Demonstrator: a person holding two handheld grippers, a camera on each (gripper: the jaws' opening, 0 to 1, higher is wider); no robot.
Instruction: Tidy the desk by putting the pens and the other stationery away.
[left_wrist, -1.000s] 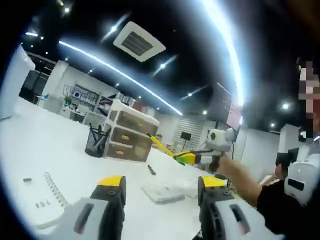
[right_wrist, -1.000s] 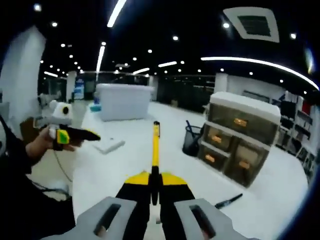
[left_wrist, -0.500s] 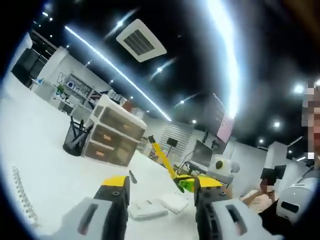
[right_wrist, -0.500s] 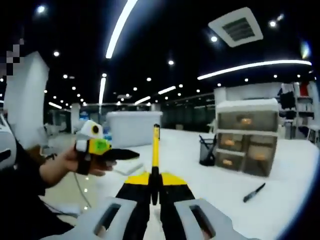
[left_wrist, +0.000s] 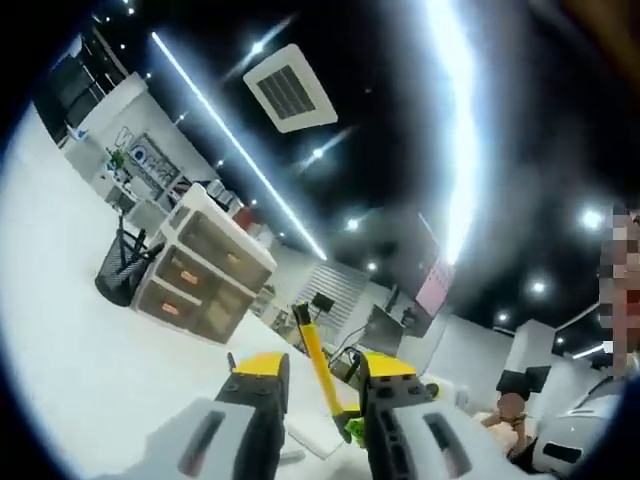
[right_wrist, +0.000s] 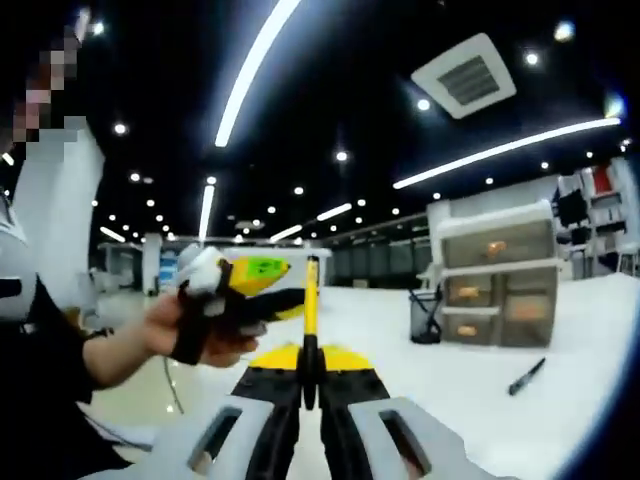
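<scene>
Fingertips (right_wrist: 300, 362) pinch yellow pen (right_wrist: 310, 300), its lower end hidden.

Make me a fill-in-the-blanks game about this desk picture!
1. The right gripper is shut on a pen whose colour is ______.
2. The mesh pen cup stands on the desk right beside the plastic ______ unit.
3. A black marker lies flat on the ______.
4. The jaws of the left gripper are ______, with the pen between them, not gripped.

Missing words: yellow; drawer; desk; open
</scene>
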